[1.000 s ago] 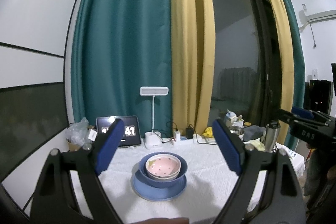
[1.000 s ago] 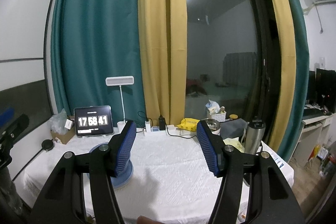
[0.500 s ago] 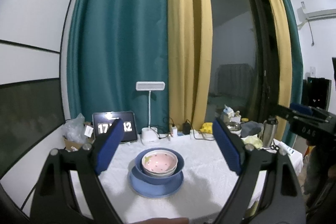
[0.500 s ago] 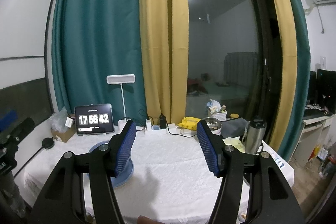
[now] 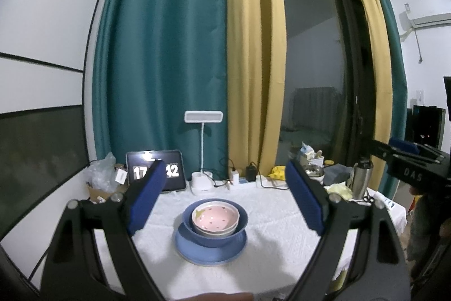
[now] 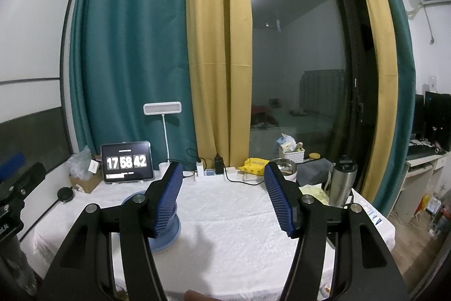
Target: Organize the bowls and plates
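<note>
Pink speckled ceramic bowl [image 5: 215,217] nested in blue bowl [image 5: 215,230] on blue plate [image 5: 210,247], mid white-clothed tabletop [image 5: 276,233]. Stacking judged complete. Left gripper [image 5: 225,199] and right gripper [image 6: 224,196]: fingers wide, holding nothing, hovering apart from stack.

Left gripper [image 5: 222,198] held level with its 2 blue-padded jaws spread wide and holding nothing, right gripper [image 6: 222,198] likewise level, jaws wide apart and holding nothing, both raised and pointing forward
</note>
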